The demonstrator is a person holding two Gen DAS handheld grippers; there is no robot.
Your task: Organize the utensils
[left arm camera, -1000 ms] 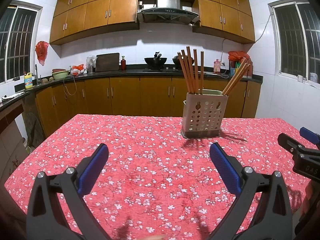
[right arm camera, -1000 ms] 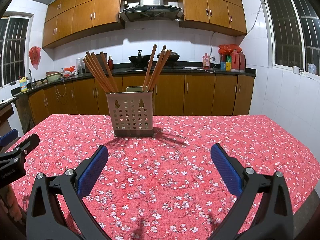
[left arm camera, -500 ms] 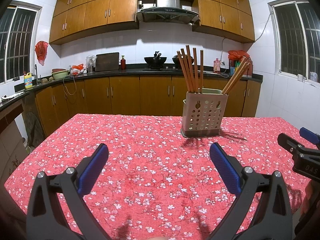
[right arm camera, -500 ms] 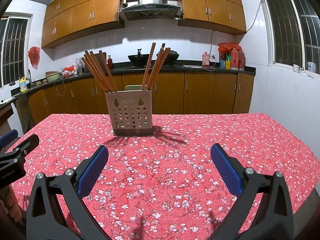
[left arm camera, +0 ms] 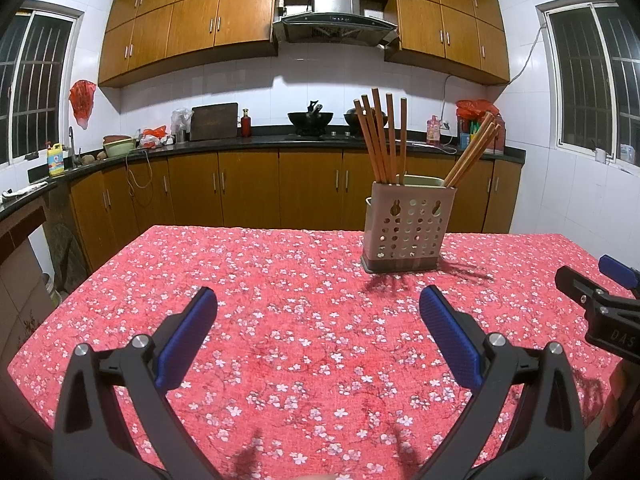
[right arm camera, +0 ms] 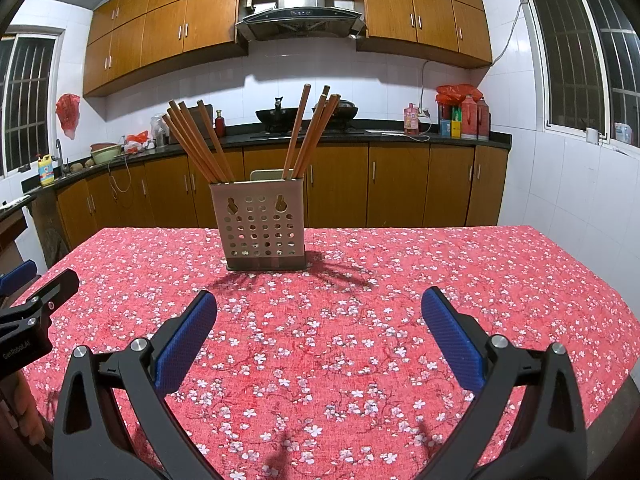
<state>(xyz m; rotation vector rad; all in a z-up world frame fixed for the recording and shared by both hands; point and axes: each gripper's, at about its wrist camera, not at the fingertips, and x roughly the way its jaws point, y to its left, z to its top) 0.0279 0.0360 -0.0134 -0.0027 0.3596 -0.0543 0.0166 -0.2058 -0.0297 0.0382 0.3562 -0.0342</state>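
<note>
A perforated metal utensil holder [left arm camera: 407,227] stands upright on the table with the red flowered cloth [left arm camera: 280,320]. Several wooden chopsticks [left arm camera: 380,136] stand in it, in a left bunch and a right bunch. It also shows in the right wrist view [right arm camera: 262,226] with its chopsticks [right arm camera: 200,142]. My left gripper [left arm camera: 318,304] is open and empty, above the cloth, short of the holder and to its left. My right gripper [right arm camera: 319,306] is open and empty, in front of the holder and slightly to its right.
The right gripper's tip [left arm camera: 600,304] shows at the right edge of the left wrist view, the left gripper's tip [right arm camera: 36,304] at the left edge of the right wrist view. Wooden kitchen cabinets [left arm camera: 248,188] and a dark counter run behind the table. Table edges lie left and right.
Both views have tilted up very slightly, so the holder sits a little higher in the frames. Both grippers stay open and empty.
</note>
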